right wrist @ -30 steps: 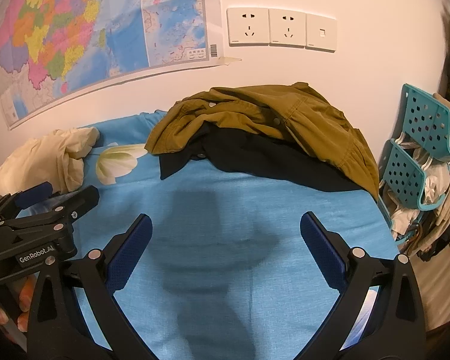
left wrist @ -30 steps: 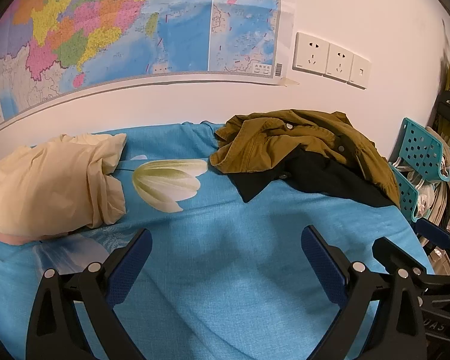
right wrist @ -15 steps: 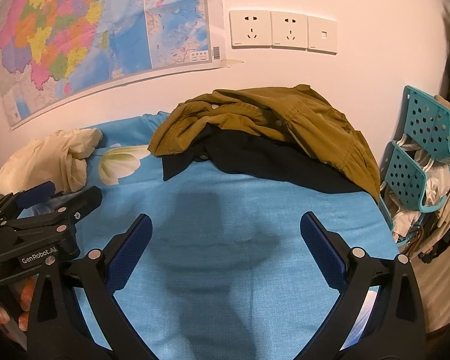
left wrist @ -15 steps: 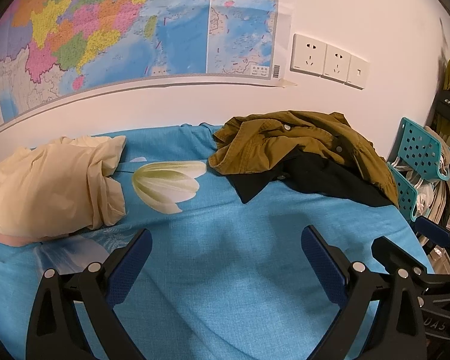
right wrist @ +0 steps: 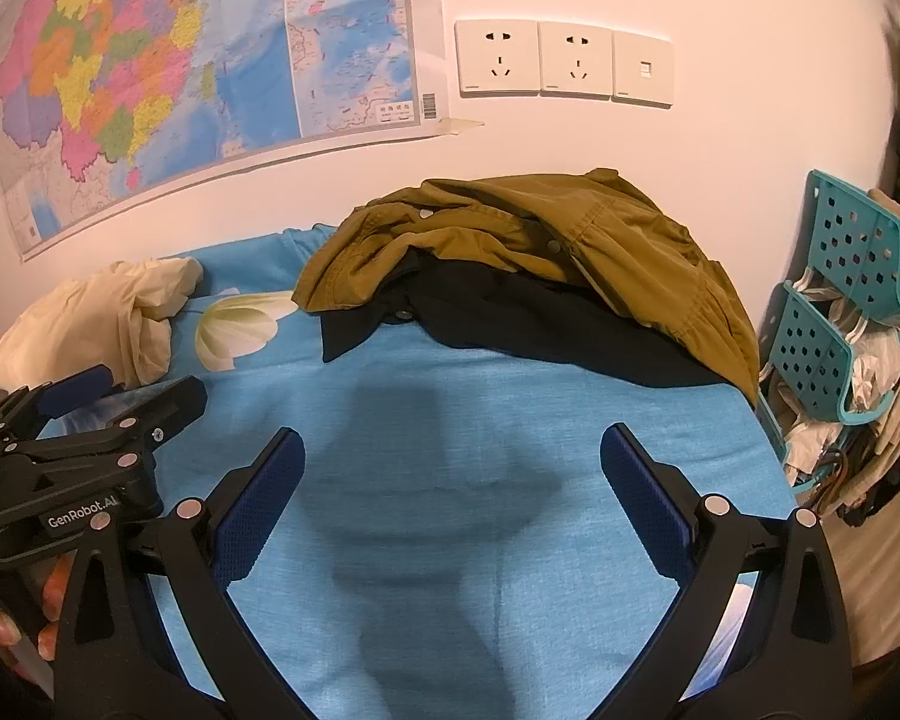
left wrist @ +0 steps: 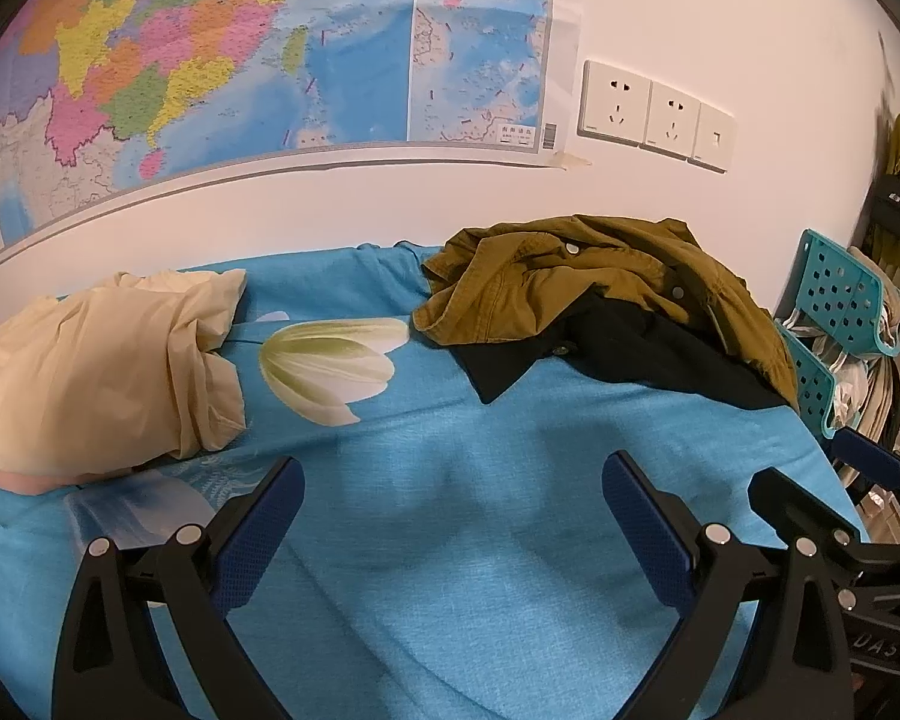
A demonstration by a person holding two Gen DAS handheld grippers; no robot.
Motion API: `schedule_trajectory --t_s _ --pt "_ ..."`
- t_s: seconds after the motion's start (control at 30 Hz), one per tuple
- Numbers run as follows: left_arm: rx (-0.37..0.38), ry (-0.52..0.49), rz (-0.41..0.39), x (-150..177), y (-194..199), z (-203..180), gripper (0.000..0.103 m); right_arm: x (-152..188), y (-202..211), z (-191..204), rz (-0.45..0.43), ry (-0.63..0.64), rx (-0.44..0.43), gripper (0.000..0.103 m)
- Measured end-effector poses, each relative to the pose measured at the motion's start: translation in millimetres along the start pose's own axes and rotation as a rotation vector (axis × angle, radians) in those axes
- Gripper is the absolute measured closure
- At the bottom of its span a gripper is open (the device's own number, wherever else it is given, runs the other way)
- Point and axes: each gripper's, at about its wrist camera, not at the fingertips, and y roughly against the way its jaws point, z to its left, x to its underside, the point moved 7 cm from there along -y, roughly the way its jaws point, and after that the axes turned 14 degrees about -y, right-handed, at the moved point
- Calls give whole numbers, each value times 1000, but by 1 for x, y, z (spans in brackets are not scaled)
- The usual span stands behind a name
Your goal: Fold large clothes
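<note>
- The olive-brown jacket (right wrist: 528,240) lies crumpled in a heap over a black garment (right wrist: 510,324), straight ahead of the right hand-held gripper (right wrist: 450,480) on the blue bedsheet (right wrist: 450,420), against the wall.
- Both hand-held grippers, right and left (left wrist: 450,510), hover with jaws spread wide, empty.
- A cream bundle (left wrist: 90,366) sits ahead-left of the left one.

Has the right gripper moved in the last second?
Yes. In the right wrist view the wall sockets sit lower and further right, and the olive jacket looks nearer, so the open right gripper has eased forward and tilted up.
</note>
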Motion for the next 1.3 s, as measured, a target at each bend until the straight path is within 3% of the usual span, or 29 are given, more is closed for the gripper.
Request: schedule_trajectory --t_s 0.5,0.7,0.8,1.07,1.27,1.3 --pt "6 -1 11 -2 -8 -1 7 -4 -4 0 2 16 -8 6" --pt "110 36 63 -1 -25 1 7 -10 -8 0 0 51 -8 6" --pt "109 27 67 -3 -32 4 7 -16 -10 1 -8 73 -7 6" --pt "104 4 91 -18 -58 15 7 -57 -38 2 -27 164 10 6" --pt "104 13 125 -26 -86 24 7 -115 -86 11 -19 273 27 7" --pt "102 13 126 -27 -88 25 7 -124 -98 14 -1 287 24 11"
